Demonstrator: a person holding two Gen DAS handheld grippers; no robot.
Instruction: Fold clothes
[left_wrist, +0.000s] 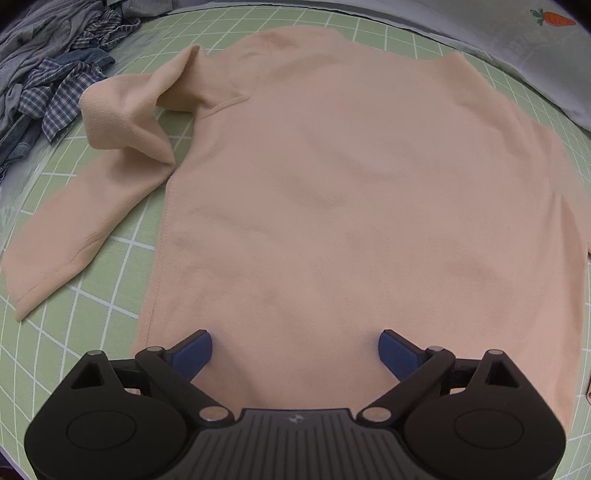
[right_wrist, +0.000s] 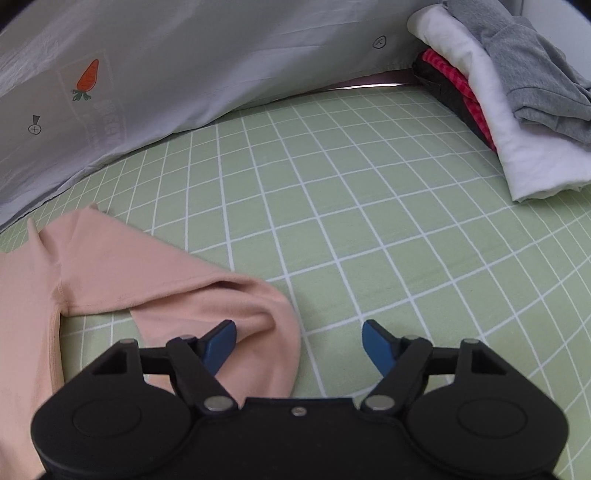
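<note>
Before me: bed surface, green sheet (right_wrist: 369, 229) with a white grid. Along its far edge, a grey pillow (right_wrist: 184, 74) printed with a small orange carrot (right_wrist: 88, 77). Light is even and soft, with no hard shadows on my work area.

One peach sweater (left_wrist: 332, 184) before me, two clothes heaps (left_wrist: 48, 74) (right_wrist: 517, 92), one carrot-print pillow (right_wrist: 184, 74), my two grippers (left_wrist: 295, 354) (right_wrist: 299, 345).

Peach sweater (left_wrist: 351, 206) — green white-grid sheet (right_wrist: 369, 221) — blue plaid shirt (left_wrist: 55, 92).
</note>
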